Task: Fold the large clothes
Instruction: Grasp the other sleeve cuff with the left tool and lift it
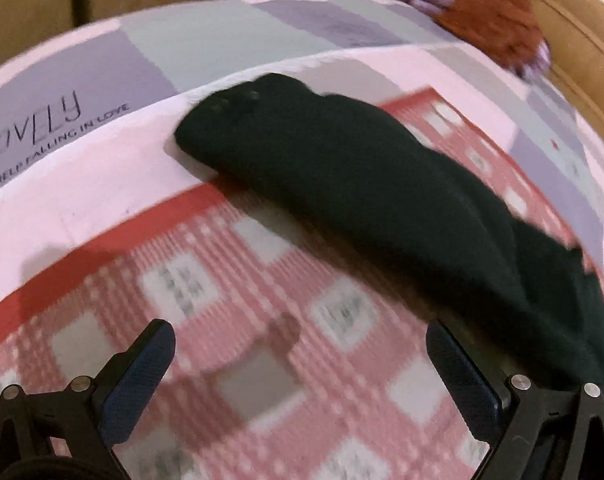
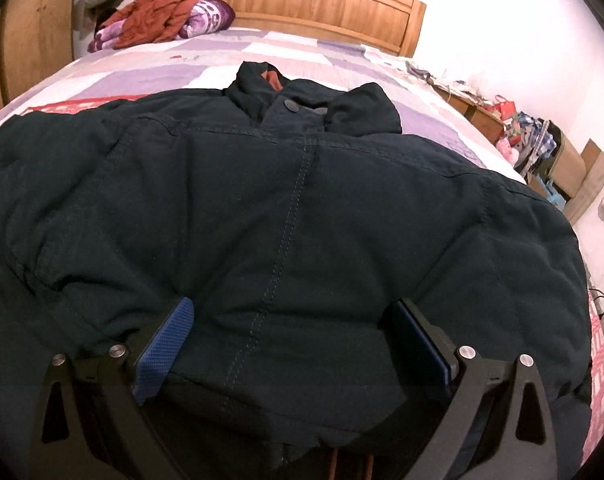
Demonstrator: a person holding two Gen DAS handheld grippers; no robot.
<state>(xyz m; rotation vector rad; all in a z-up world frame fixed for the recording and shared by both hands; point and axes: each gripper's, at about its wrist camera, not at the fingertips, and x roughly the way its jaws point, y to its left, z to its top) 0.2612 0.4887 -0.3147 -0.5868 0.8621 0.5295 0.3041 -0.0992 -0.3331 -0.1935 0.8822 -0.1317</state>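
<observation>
Our left gripper point(image 1: 300, 354) has its two blue-padded fingers point(image 1: 142, 376) spread wide apart with nothing between them, held over the red-and-white checked cloth point(image 1: 238, 320) that lies on the bed; the right-hand finger sits just beside the edge of the dark sleeve point(image 1: 362, 184), though through the blur we cannot tell whether it touches it. Our right gripper point(image 2: 294, 340) is likewise wide apart, its textured blue pads point(image 2: 164, 354) resting against the lower front of the dark jacket point(image 2: 302, 208), with a puffed stretch of fabric bulging between the fingers but not pinched by them. Both grippers point forward and slightly downward over the bed. The jacket lies spread flat on the bed, front up, collar point(image 2: 262, 80) toward the wooden headboard point(image 2: 314, 4), with a stitched seam running down its middle and a round snap button point(image 2: 290, 106) near the neck; its cloth looks thick, padded and softly wrinkled, in a very dark blue-green. In the left wrist view the sleeve stretches out across the checked cloth onto the pink, grey and lilac patchwork bedsheet point(image 1: 102, 184), which carries printed lettering. A crumpled rust-red garment point(image 2: 158, 10) is heaped by a purple cushion point(image 2: 208, 16) at the head of the bed.
</observation>
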